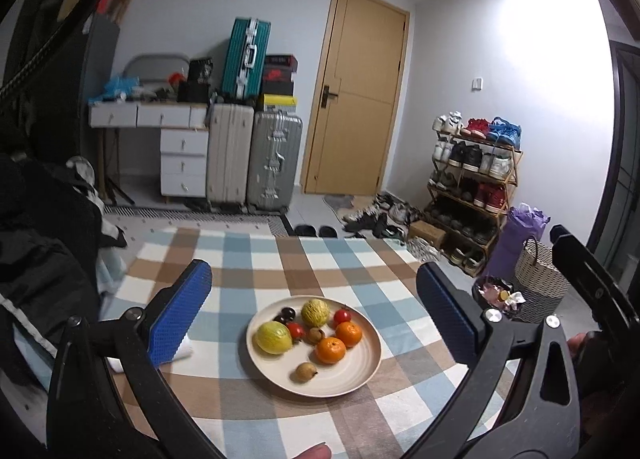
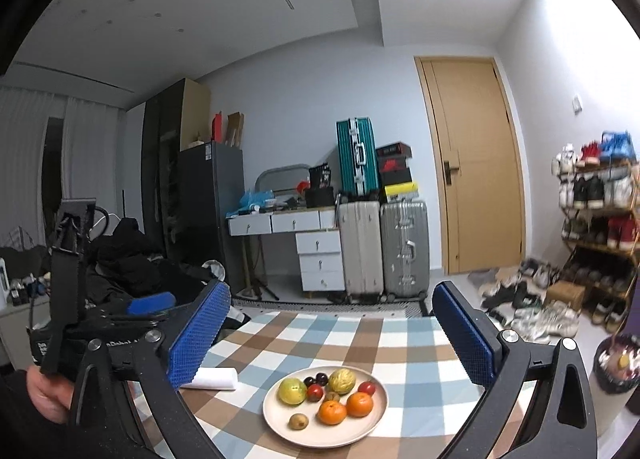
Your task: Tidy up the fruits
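A beige plate point(image 1: 360, 375) sits on the checked tablecloth with several fruits on it. They include a yellow-green fruit point(image 1: 274, 337), a green one point(image 1: 315, 312), two oranges point(image 1: 331, 350), small red tomatoes point(image 1: 342, 316), dark cherries point(image 1: 285, 315) and a brown fruit point(image 1: 306, 372). My left gripper point(image 1: 315, 273) hangs open above and in front of the plate, holding nothing. In the right wrist view the same plate point(image 2: 320, 439) lies below my open, empty right gripper point(image 2: 331, 291), with the oranges point(image 2: 359, 404) toward the plate's right side.
A white paper roll point(image 2: 214, 378) lies on the cloth left of the plate. A small bin point(image 1: 494, 293) and woven basket point(image 1: 540, 279) stand off the table's right edge. Dark clothing point(image 1: 40, 259) is piled at left. Suitcases point(image 1: 272, 159) and a shoe rack point(image 1: 472, 179) stand farther back.
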`<state>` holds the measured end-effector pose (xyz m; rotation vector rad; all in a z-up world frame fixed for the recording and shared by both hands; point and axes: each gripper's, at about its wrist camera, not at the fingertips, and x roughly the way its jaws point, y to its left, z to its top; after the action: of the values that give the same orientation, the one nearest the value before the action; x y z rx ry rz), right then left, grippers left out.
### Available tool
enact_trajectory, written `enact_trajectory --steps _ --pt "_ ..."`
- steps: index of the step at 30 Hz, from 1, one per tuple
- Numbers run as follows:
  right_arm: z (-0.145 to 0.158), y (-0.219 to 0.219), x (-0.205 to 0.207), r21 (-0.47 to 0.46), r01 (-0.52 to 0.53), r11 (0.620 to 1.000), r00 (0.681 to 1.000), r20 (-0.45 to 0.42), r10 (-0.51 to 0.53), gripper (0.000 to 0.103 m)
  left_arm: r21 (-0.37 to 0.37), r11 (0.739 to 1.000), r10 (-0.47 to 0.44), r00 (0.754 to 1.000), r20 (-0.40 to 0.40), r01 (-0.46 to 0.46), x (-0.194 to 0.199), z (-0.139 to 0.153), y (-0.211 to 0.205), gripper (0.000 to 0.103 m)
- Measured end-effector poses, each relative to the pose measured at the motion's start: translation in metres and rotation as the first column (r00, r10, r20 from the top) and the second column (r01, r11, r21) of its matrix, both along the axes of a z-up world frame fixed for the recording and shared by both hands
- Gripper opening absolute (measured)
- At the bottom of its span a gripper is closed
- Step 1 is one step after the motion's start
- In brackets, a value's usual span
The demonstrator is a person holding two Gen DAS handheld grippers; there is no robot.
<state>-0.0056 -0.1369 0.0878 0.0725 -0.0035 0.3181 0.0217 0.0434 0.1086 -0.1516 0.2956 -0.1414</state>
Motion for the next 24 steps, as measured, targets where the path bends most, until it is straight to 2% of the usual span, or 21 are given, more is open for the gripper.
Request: enact_trajectory --steps 7,14,20,24 --pt "0.0 0.002 -0.017 -0.029 0.033 0.999 0.999 0.03 -0.032 0.103 0.013 0.999 0.037 0.998 0.043 -0.037 -0.034 0.008 0.008 0.102" --pt "-0.015 0.0 -0.025 -0.05 0.061 0.997 0.997 0.041 -0.059 0.103 0.002 0.997 0.075 0.995 0.07 -0.075 -0.052 -0.005 0.026 0.102" --pt "-0.044 -0.015 -0.02 -0.004 0.118 0.993 0.993 0.002 -0.118 0.103 0.012 0.996 0.082 0.994 0.065 -0.083 -0.048 -0.044 0.038 0.102" --pt "-0.069 -0.012 -0.008 -0.037 0.131 0.991 0.991 -0.035 -0.132 0.103 0.024 0.993 0.114 0.993 0.035 -0.115 -0.038 -0.08 0.041 0.102"
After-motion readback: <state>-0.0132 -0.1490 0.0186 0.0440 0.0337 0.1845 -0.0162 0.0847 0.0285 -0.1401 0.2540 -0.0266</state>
